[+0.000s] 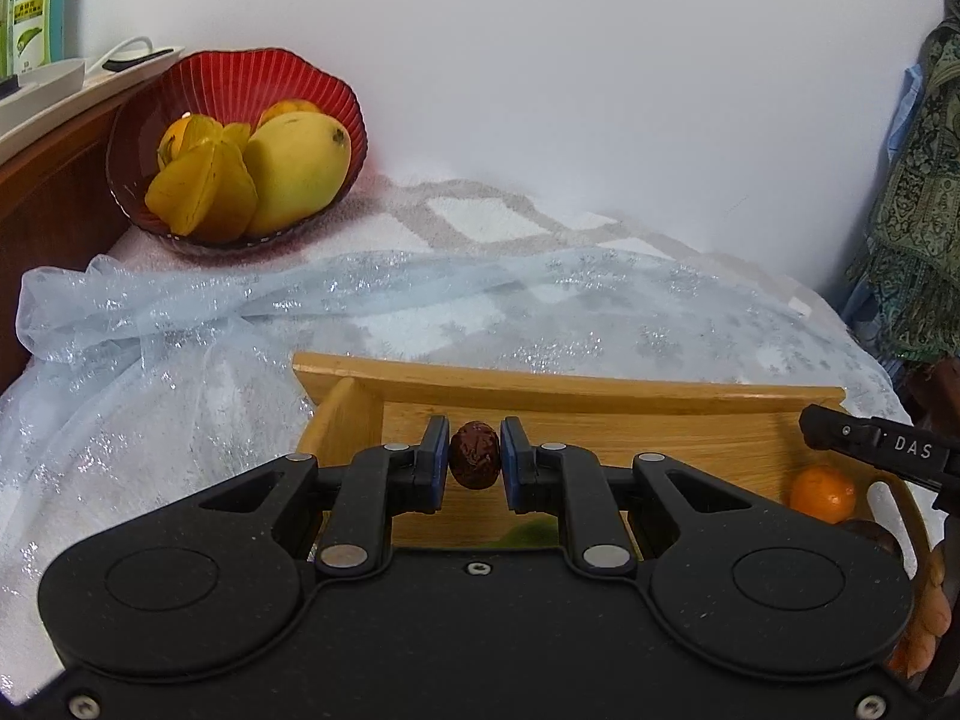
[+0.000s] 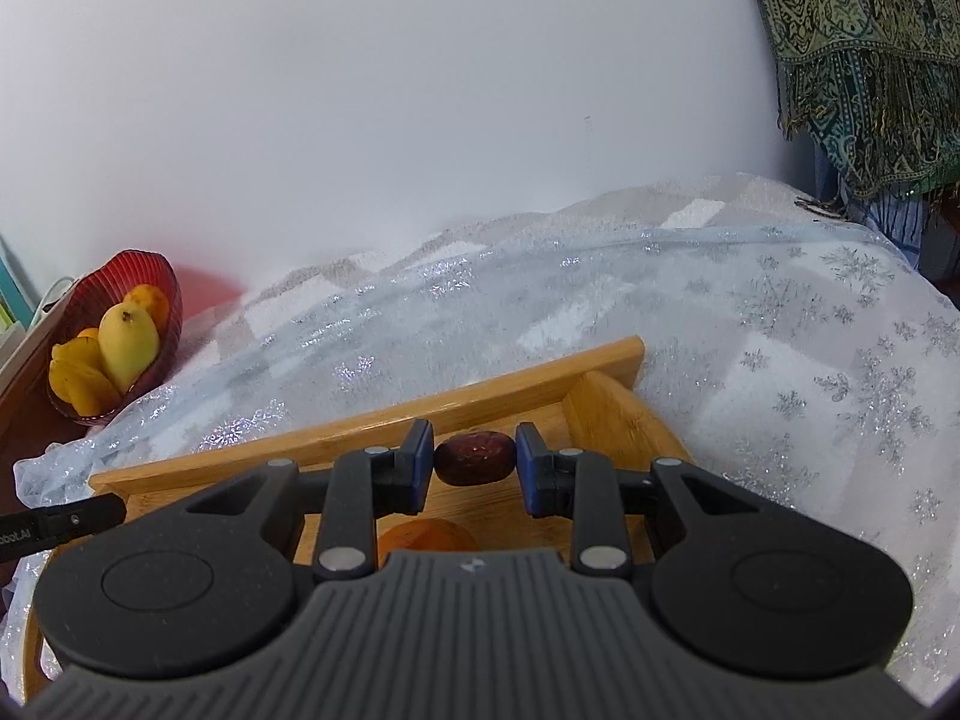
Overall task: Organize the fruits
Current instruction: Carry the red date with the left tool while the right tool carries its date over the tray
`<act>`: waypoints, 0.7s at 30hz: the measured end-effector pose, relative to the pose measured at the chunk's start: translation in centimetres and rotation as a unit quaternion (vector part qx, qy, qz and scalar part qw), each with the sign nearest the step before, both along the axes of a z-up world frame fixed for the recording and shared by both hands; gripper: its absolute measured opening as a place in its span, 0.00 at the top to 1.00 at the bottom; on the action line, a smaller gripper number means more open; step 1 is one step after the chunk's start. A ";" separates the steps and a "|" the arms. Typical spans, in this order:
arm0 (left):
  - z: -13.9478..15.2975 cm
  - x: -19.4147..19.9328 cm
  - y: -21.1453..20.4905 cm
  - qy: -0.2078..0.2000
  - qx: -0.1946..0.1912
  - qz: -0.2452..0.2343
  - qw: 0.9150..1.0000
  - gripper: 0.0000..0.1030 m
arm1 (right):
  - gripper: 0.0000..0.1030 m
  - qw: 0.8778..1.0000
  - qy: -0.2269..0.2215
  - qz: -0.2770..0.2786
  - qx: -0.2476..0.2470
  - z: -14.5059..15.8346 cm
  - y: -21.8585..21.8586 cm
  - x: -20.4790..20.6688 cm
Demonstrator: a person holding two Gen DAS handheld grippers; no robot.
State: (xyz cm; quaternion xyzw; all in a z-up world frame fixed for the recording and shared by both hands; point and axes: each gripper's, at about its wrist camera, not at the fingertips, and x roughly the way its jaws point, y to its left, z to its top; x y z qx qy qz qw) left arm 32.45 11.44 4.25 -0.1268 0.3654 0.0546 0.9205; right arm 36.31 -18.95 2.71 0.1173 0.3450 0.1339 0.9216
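Clearly, each claw is clamped on a dried red date. The left claw (image 1: 474,456) pinches its wrinkled date (image 1: 474,455) end-up between blue pads, held above the wooden tray (image 1: 540,387). The right claw (image 2: 474,459) grips a second date (image 2: 474,458) lengthwise, also over the tray (image 2: 372,420), near its far right corner.

Readable writing is scarce. In the left wrist view, a black finger of the right claw juts in at the right edge and carries the white letters "DAS" (image 1: 913,447). In the right wrist view, a finger of the left claw enters at the left edge with partly cut lettering ending in "bot.AI" (image 2: 13,537). A green-and-white bottle (image 1: 30,6) stands on a shelf at the far left; its label has printed characters, too small to read.

An orange (image 1: 822,493) lies in the tray's near right part, with a dark fruit just beside it, half hidden. A red ribbed bowl (image 1: 240,81) sits far left on the bench, holding a yellow mango (image 1: 297,171), a starfruit (image 1: 204,192) and an orange behind them. A sheer pale-blue cloth (image 1: 180,324) with silver snowflakes covers the bench, and a patterned green scarf (image 2: 858,48) hangs at the far right.
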 end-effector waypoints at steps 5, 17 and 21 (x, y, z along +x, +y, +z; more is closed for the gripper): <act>-0.4 0.1 -0.4 0.004 0.002 -0.002 1.000 0.84 | 0.67 1.000 0.003 0.000 -0.004 -0.1 0.1 0.0; -0.7 0.2 0.1 0.009 -0.006 0.006 1.000 0.83 | 0.67 1.000 0.008 -0.004 -0.006 -0.4 0.0 0.2; -0.7 0.2 0.1 0.009 -0.006 0.006 1.000 0.83 | 0.67 1.000 0.009 -0.005 -0.006 -0.5 0.0 0.2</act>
